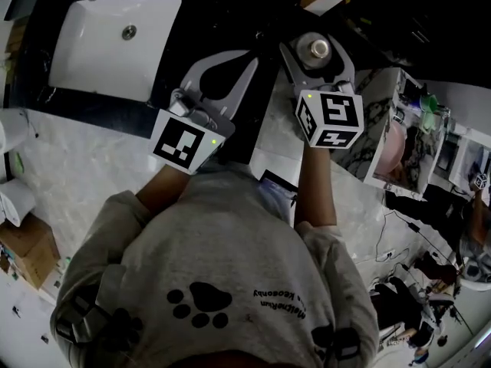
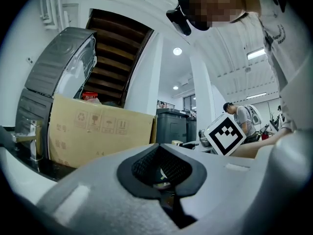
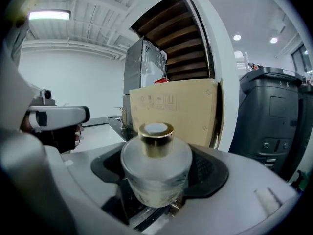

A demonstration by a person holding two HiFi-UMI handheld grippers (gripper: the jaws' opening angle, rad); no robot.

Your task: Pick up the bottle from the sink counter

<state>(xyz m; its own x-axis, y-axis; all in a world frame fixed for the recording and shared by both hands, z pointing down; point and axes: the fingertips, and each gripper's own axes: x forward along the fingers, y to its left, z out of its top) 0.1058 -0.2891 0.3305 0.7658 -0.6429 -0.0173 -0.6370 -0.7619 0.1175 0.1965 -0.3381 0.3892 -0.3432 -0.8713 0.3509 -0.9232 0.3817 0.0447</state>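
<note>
- My right gripper (image 1: pixel 317 61) is clamped on the bottle (image 1: pixel 317 48). The jaws press its round frosted body from both sides, below the gold cap.
- The bottle sits straight ahead of this gripper, deep between the jaws. Its long axis stands upright, crossing the line of the jaws, with the cap pointing up toward my head.
- The bottle is over the dark counter (image 1: pixel 230 14), to the right of the sink (image 1: pixel 84 44) and well apart from it.
- My left gripper (image 1: pixel 234 61) has its jaws together with nothing between them. It hangs between the sink and the bottle, so the right arm is the one doing the work.
- I judge that only a straight lift is left. I cannot tell whether the base is already off the counter.
</note>
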